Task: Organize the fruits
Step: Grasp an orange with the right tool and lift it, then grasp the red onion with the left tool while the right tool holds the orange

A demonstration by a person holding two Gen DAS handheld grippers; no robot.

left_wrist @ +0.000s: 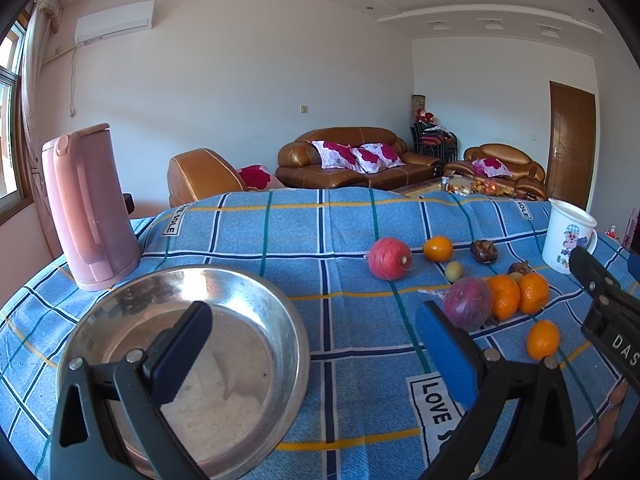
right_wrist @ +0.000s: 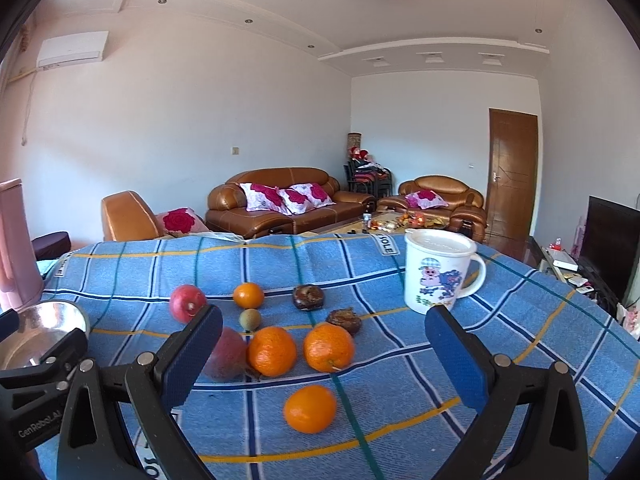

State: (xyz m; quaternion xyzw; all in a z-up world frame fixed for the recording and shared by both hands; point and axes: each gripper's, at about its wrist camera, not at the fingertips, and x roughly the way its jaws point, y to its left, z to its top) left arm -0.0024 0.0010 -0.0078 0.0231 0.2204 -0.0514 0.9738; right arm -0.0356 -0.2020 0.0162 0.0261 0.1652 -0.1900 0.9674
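Both grippers wide open, empty.
Left gripper (left_wrist: 316, 344) over bowl (left_wrist: 288, 320); right gripper (right_wrist: 324, 344) above oranges (right_wrist: 272, 350).

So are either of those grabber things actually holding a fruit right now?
No. The left gripper and right gripper both have open jaws, with nothing between them.

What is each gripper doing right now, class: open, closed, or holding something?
Left gripper: open, holding nothing, over the metal bowl.
Right gripper: open, holding nothing, facing the nearest orange.
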